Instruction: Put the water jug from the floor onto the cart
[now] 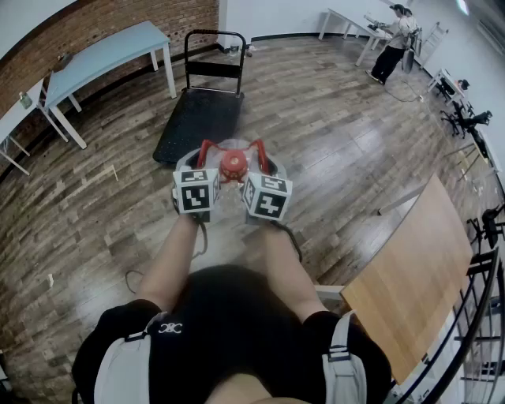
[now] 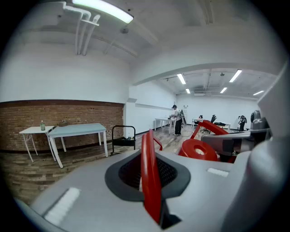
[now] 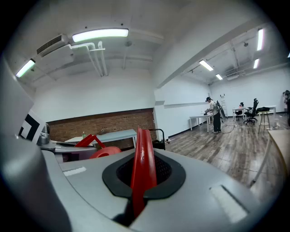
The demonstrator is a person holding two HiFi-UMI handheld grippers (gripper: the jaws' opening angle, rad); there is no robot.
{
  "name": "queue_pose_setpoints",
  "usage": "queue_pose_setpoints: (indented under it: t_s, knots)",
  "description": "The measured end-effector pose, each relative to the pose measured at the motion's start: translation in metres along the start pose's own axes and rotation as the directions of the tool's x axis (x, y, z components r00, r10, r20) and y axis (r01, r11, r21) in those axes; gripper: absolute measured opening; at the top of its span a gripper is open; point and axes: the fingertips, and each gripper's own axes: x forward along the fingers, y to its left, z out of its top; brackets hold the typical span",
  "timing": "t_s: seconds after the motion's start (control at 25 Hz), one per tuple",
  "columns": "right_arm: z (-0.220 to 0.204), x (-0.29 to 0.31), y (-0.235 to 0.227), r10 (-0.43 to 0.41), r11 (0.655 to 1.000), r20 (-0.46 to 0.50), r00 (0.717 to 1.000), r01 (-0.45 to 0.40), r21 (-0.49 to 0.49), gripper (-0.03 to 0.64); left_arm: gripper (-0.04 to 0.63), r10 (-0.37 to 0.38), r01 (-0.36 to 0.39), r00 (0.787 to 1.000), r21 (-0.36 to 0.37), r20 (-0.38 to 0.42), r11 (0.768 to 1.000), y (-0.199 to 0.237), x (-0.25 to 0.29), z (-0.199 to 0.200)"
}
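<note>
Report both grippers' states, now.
Left gripper: shut on the left handle of the water jug.
Right gripper: shut on the jug's right handle.

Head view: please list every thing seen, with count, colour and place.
water jug: one, clear with red cap and handles, between the grippers
cart: one, black, on the floor beyond the jug
table: one, light blue, upper left by the brick wall
wooden board: one, light brown, at the right
other person: one, far upper right
left gripper: one, grey, shut on a red jug handle
right gripper: one, grey, shut on the other handle
</note>
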Motion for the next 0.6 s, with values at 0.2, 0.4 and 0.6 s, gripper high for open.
queue_pose_setpoints:
  t_s: [0.2, 0.4, 0.6]
  knots:
    - [-0.007, 0.003, -0.001, -0.006, 1.0, -0.015, 1.0, 0.006, -0.003, 0.014, 0.02, -0.009, 0.009, 1.0, -0.004, -0.008, 1.0, 0.0, 0.002, -0.004]
    - [-0.016, 0.005, -0.004, -0.011, 1.0, -0.033, 0.999, 0.012, 0.023, 0.015, 0.021, -0.015, 0.015, 1.0, -0.011, -0.026, 1.0, -0.001, 0.005, -0.013]
    - [-0.021, 0.005, 0.0, -0.016, 0.999, -0.038, 0.999, 0.018, 0.034, 0.017, 0.021, -0.024, 0.023, 0.999, -0.024, -0.034, 0.999, 0.002, 0.005, -0.019]
